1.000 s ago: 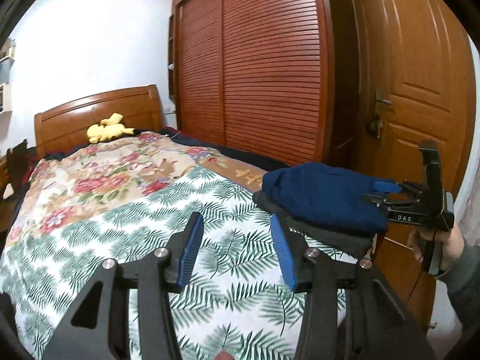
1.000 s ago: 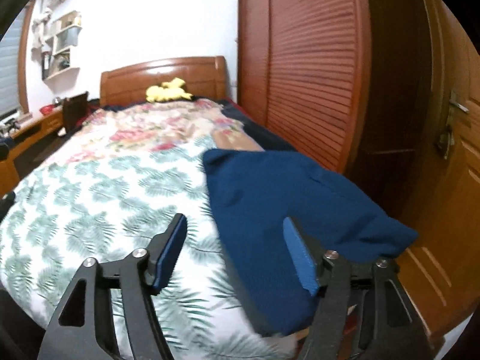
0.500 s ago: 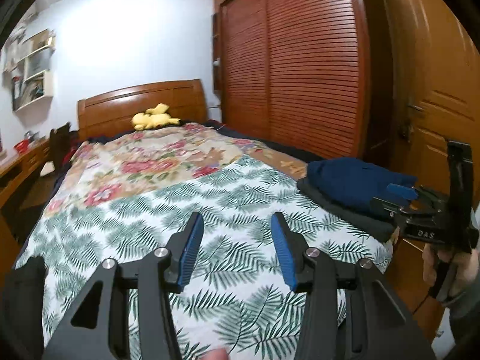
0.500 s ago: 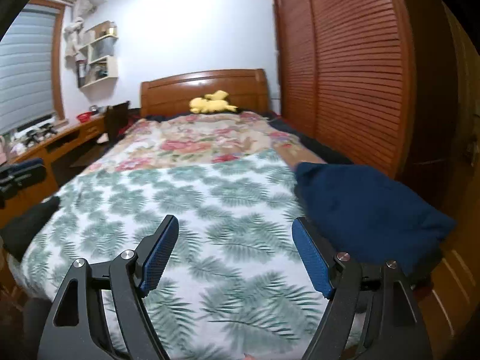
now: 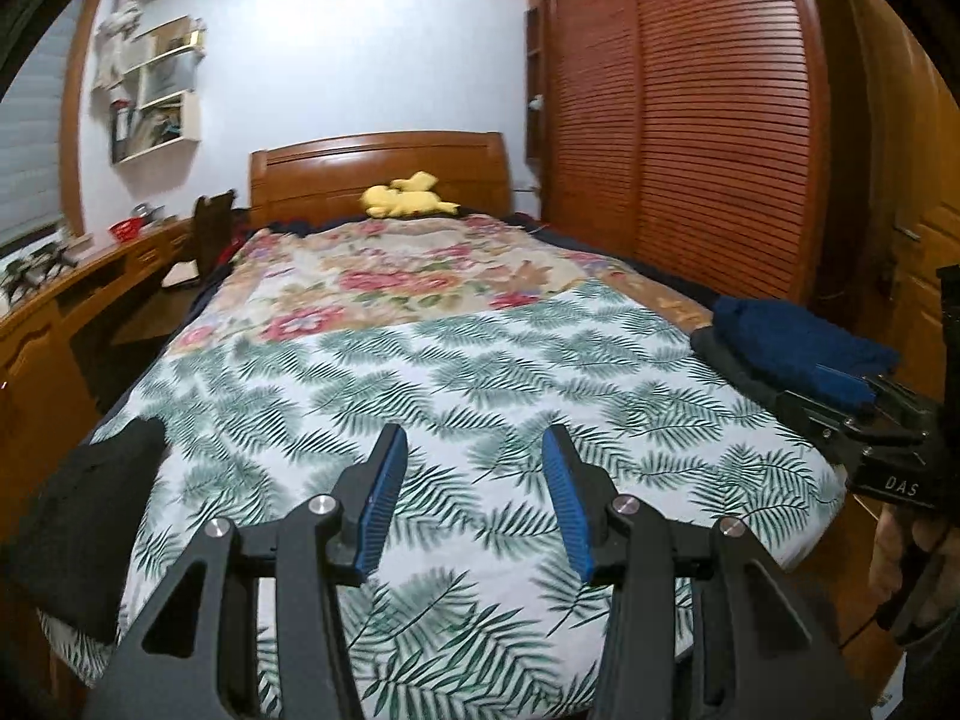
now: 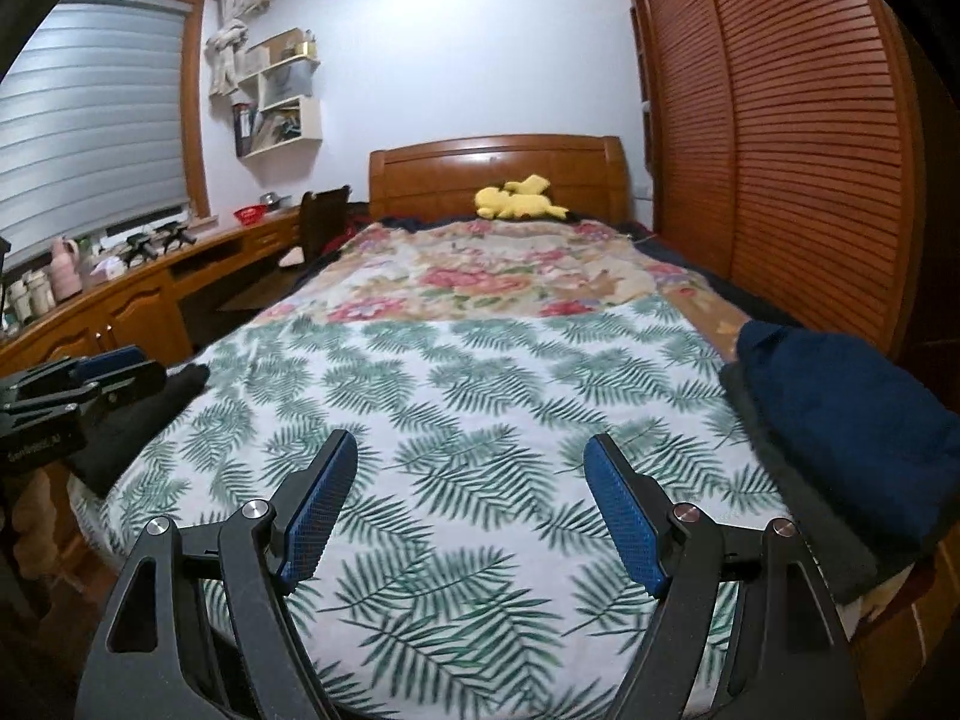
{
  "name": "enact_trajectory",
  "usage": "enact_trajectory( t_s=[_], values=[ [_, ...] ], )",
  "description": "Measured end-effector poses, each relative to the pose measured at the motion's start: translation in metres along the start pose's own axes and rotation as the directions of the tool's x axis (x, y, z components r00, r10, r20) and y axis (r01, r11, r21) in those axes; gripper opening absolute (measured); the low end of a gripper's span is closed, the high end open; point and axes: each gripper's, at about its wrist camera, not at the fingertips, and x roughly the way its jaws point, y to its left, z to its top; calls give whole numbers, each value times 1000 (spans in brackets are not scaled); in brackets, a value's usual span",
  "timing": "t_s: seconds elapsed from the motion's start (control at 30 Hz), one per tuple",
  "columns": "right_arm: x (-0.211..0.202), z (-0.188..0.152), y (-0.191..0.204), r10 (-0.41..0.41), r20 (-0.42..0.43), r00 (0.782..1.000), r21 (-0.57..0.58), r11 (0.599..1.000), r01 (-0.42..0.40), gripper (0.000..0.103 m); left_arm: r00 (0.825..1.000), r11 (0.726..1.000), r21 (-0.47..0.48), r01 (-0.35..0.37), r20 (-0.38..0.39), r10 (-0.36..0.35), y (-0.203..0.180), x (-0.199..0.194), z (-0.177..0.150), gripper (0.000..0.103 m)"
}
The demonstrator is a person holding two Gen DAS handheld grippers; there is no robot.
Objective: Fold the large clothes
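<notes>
clothes [image 6: 840, 420] folded, stacked at bed [image 6: 480, 396] right edge; left gripper [image 5: 474, 480], right gripper [image 6: 471, 498] both agape, empty.

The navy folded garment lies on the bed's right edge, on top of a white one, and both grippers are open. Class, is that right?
Not quite. In the right wrist view the navy folded garment rests on a dark grey garment, not white. Both the left gripper and the right gripper are open.

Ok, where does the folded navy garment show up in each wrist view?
Left wrist: folded navy garment on the bed's right edge, mid-right of frame, atop a dark grey garment.
Right wrist: same garment, larger, at the right edge, below the wardrobe.
Shared landmark: yellow plush toy against the headboard.
</notes>
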Motion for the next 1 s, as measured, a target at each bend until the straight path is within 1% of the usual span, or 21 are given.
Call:
enact_trajectory(
  t_s=[0.1, 0.17, 0.23, 0.37, 0.5, 0.67, 1.0],
  values=[
    [1, -1, 12, 5, 10, 1000, -8, 1000, -5, 80, 999, 999, -20, -36, 10, 37, 11, -8, -7, 46],
    [-1, 0, 18, 22, 20, 1000, -2, 1000, -22, 80, 998, 998, -31, -63, 22, 64, 18, -16, -11, 46],
    [-5, 2, 26, 43, 31, 999, -4, 999, -43, 80, 996, 996, -48, -76, 38, 78, 25, -27, -12, 46],
    [-17, 6, 42, 60, 64, 996, -23, 998, -59, 80, 992, 992, -70, -101, 68, 106, 35, -44, -13, 46],
    [-26, 6, 53, 85, 84, 993, -25, 996, -83, 80, 987, 989, -82, -122, 93, 130, 38, -58, -16, 46],
    [-28, 3, 62, 104, 86, 991, -28, 994, -102, 80, 986, 987, -99, -125, 98, 135, 43, -64, -23, 46],
    [-27, 1, 65, 104, 81, 991, -27, 994, -102, 80, 989, 988, -105, -110, 89, 120, 46, -62, -28, 46]
  ],
)
